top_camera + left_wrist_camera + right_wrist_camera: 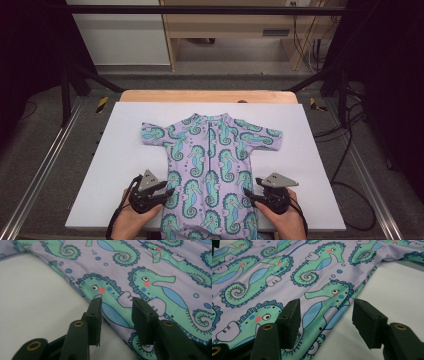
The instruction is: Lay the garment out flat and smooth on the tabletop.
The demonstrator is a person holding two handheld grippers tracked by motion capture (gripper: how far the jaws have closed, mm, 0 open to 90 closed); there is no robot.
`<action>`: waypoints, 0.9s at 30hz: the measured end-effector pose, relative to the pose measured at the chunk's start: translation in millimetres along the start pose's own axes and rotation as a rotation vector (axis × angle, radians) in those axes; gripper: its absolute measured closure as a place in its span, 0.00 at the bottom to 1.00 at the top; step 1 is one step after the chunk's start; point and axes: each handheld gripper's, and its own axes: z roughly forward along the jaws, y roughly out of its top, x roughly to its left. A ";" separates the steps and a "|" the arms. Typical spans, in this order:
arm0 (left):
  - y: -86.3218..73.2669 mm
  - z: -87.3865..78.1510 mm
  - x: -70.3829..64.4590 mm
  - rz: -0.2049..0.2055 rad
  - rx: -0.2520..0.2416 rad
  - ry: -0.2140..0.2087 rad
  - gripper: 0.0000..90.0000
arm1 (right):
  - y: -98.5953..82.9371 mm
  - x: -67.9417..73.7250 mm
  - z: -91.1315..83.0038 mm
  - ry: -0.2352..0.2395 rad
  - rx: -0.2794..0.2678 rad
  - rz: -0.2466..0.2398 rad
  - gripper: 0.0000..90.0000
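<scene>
**Mia:** What is closest to us?

**Ben:** Two hands at the near edge. Each one holds black tongs. The left gripper is at the left side of a little suit. The right gripper is at its right side.

**Mia:** Are the tongs pinching the suit?

**Ben:** No. Both are let go, with the jaws spread apart. In the left gripper view the left gripper has its jaws over the suit, just inside its edge. A green seahorse sits between the tips. In the right gripper view the right gripper is spread wider. One jaw is over the suit. The other jaw is over the white sheet. The suit's edge runs between them.

**Mia:** Where is the suit?

**Ben:** It lies flat between the two tongs and stretches away past them. It is purple with green seahorses. Its short sleeves stick out far beyond the tongs, one to each side. The neck is farthest from them. The legs hang off the near edge, between the hands.

**Mia:** What is under it?

**Ben:** The white sheet, on a wooden table that peeks out at the far end.
</scene>
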 end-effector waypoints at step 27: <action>-12.9 -10.5 -5.9 0.017 -0.016 0.081 1.00 | -0.6 7.2 3.9 0.047 0.047 -0.039 0.99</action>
